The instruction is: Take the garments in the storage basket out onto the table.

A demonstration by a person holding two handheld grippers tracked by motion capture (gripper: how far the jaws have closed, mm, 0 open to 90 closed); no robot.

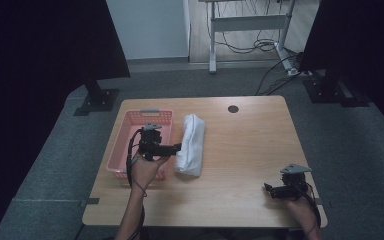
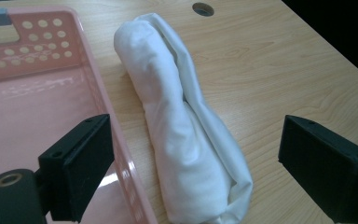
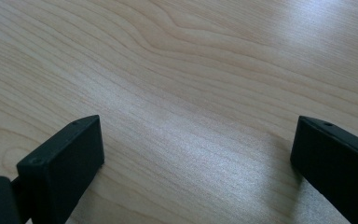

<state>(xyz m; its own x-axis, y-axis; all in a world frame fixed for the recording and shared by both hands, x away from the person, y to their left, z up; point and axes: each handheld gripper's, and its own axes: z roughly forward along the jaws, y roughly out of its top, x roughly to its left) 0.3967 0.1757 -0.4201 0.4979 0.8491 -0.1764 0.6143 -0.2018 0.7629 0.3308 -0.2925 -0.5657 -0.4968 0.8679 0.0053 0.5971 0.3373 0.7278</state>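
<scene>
Rolled white towel lies on the table, just beside the pink basket. Left gripper, jaws apart and empty, should be centred over the roll's middle before being closed, kept clear of the basket's rim.

This looks like a lab or test room in an office building. A plain wooden desk with a cable hole near its far edge stands alone on grey carpet. Black screens on weighted floor stands flank it at both far corners (a sort of recording booth). Behind, past the desk's far edge, a height-adjustable table frame stands on a wood floor with loose cables trailing beneath, beside a bare white wall.
</scene>
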